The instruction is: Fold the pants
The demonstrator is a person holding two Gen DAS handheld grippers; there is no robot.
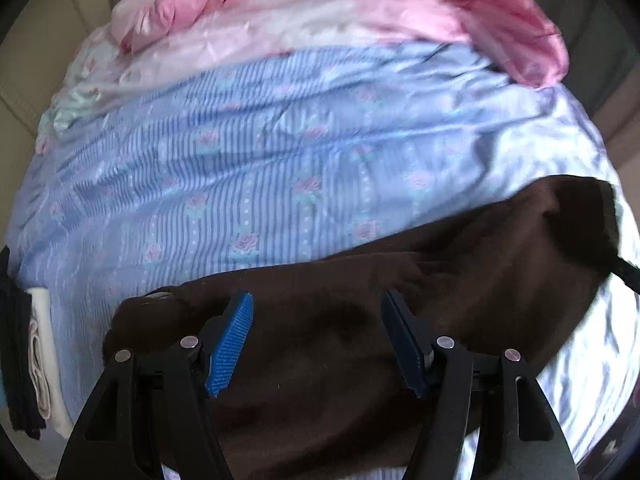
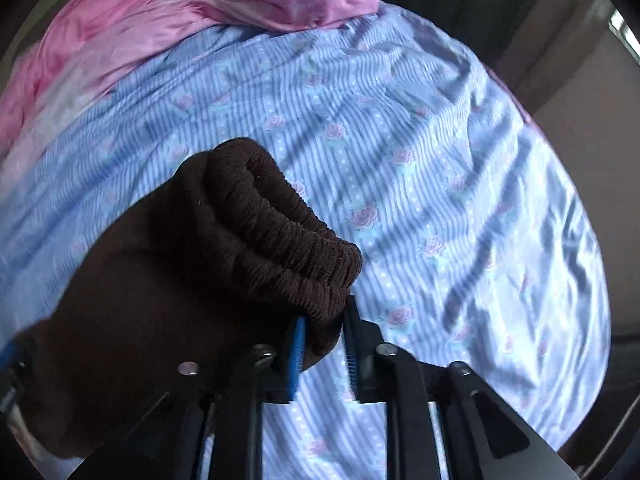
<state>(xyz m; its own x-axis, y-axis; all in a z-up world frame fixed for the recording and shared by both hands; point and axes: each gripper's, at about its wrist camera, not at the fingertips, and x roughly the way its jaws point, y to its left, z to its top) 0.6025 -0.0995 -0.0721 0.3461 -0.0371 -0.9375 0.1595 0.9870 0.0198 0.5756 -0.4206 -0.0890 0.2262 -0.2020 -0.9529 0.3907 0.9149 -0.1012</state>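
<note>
The brown pants lie on the striped sheet. The left gripper hovers spread over them, pinching nothing. The right gripper pinches their gathered waistband between narrow fingers.

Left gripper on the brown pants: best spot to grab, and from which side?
Judging by the left wrist view, take the near-left end of the brown pants, coming down from above. That end lies flat on the striped sheet, straight under the open left gripper. The right gripper already has the bunched elastic waistband between its jaws.
</note>
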